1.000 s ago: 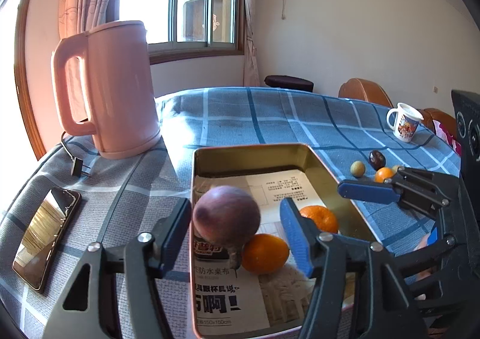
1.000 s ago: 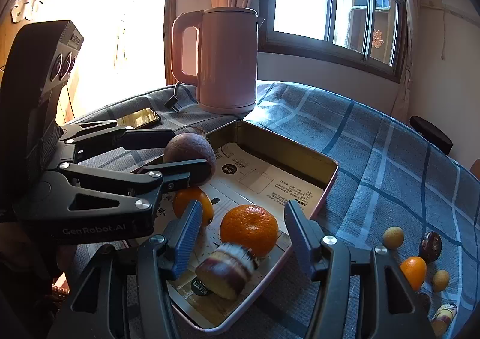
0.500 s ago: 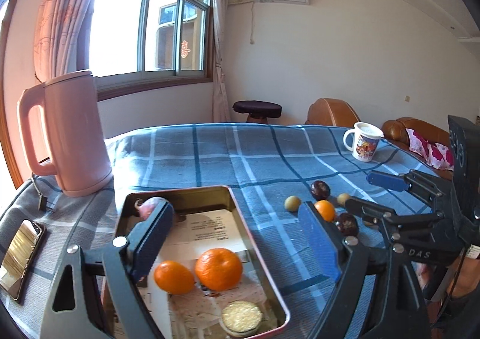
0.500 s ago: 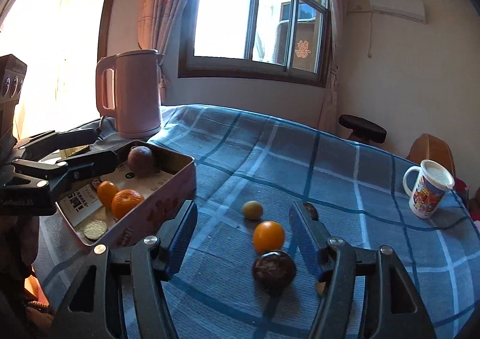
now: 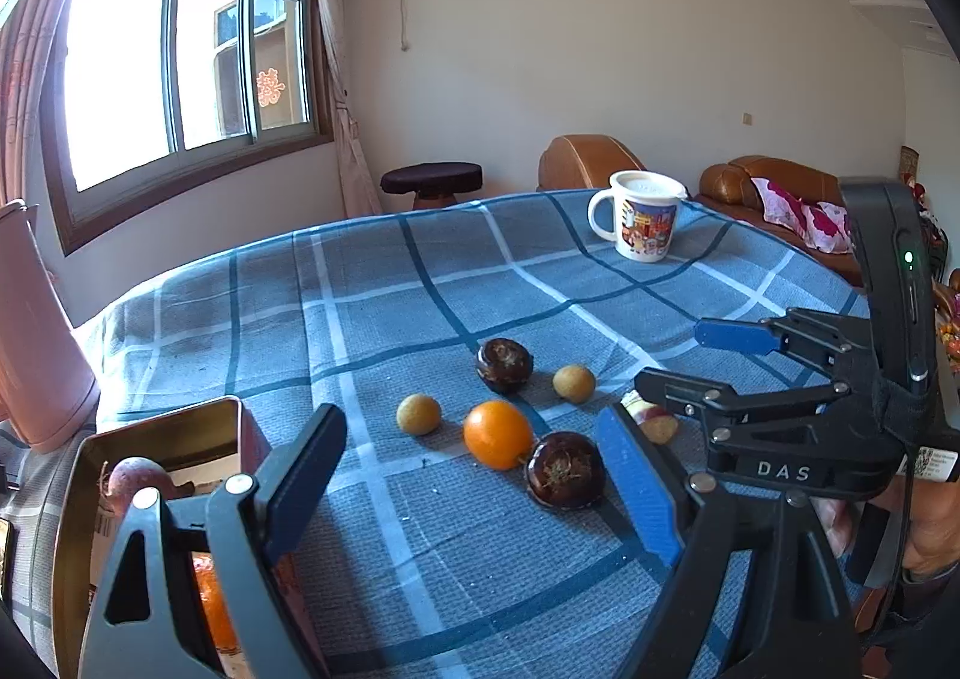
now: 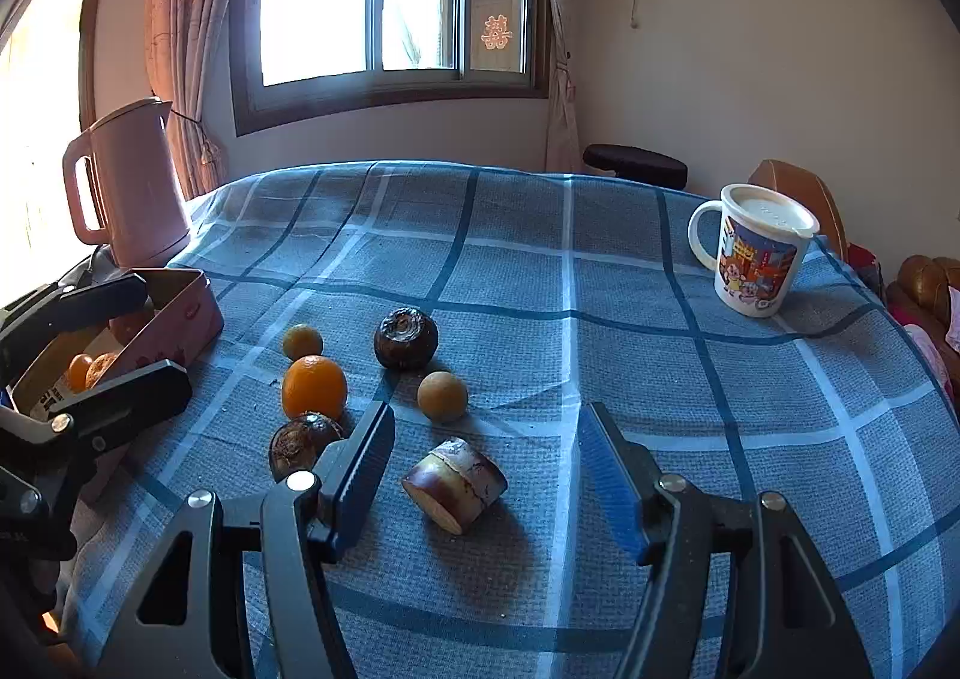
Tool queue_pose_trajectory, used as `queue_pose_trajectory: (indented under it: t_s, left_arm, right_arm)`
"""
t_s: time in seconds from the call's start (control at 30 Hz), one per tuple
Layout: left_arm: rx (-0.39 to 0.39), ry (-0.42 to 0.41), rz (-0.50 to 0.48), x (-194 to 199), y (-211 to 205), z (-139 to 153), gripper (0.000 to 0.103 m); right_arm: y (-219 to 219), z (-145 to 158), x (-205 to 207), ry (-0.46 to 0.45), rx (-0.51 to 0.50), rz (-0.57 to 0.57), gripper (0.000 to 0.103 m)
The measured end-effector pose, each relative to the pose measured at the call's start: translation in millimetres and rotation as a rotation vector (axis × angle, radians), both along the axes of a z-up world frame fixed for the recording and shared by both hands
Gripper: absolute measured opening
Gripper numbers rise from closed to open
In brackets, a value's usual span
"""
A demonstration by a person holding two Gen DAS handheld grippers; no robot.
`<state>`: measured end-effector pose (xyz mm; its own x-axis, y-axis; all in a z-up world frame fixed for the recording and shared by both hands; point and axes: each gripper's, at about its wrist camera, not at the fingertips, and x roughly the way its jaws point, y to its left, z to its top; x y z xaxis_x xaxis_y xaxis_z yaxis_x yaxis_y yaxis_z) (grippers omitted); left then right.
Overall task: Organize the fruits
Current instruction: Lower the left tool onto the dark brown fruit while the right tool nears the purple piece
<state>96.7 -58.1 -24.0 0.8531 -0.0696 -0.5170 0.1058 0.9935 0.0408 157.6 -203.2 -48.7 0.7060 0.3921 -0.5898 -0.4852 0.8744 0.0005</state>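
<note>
Near the middle of the desk (image 6: pixel 600 271), on its blue checked cloth, loose fruit lies in a cluster: one smooth orange (image 6: pixel 314 386), two small tan round fruits (image 6: pixel 442 395) (image 6: pixel 302 341), two dark wrinkled round fruits (image 6: pixel 405 338) (image 6: pixel 303 442) (kind unclear), and a cut purple-skinned chunk (image 6: pixel 454 484) with a pale flat face.

Toward the desk's left edge stands a pink metal tin (image 6: pixel 180 313), paper-lined, already holding oranges and a purple fruit.

Right tongs (image 6: pixel 483 478): spread, empty, framing the chunk. Best approach, by my reading: pads on the curved skin, not the cut face, with a gentle squeeze.

Left tongs (image 5: pixel 474 484): spread wide, empty, facing the orange and the nearer dark fruit.
</note>
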Motion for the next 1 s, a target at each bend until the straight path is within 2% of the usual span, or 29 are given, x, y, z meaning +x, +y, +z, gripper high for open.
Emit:
queue_pose_trajectory:
  t_s: [0.27, 0.37, 0.43, 0.6, 0.77, 0.87, 1.0]
  left_arm:
    - [0.01, 0.053, 0.015, 12.8, -0.3, -16.9, 0.088]
    - [0.002, 0.057, 0.011, 13.6, 1.1, -17.4, 0.088]
    - [0.006, 0.07, -0.005, 15.2, -1.7, -19.0, 0.088]
    - [-0.003, 0.113, -0.048, 20.9, -8.0, -23.2, 0.086]
    - [-0.025, 0.162, -0.105, 27.0, -18.3, -27.7, 0.084]
    - [-0.043, 0.203, -0.138, 33.4, -24.0, -31.6, 0.079]
    - [-0.047, 0.243, -0.149, 42.1, -27.7, -35.9, 0.069]
  right_arm:
    - [10.9, -15.8, 12.1, 0.13, -0.03, 0.072, 0.065]
    - [13.0, -21.5, 17.1, 0.178, -0.036, 0.086, 0.061]
    - [13.3, -25.0, 20.7, 0.208, -0.041, 0.09, 0.047]
    - [13.7, -24.7, 17.6, 0.202, -0.049, 0.092, 0.046]
    - [1.0, -19.9, 21.0, 0.19, -0.012, 0.014, 0.046]
    - [-5.9, -18.9, 23.7, 0.193, 0.009, -0.027, 0.046]
    - [-5.0, -18.6, 25.3, 0.198, 0.012, -0.024, 0.046]
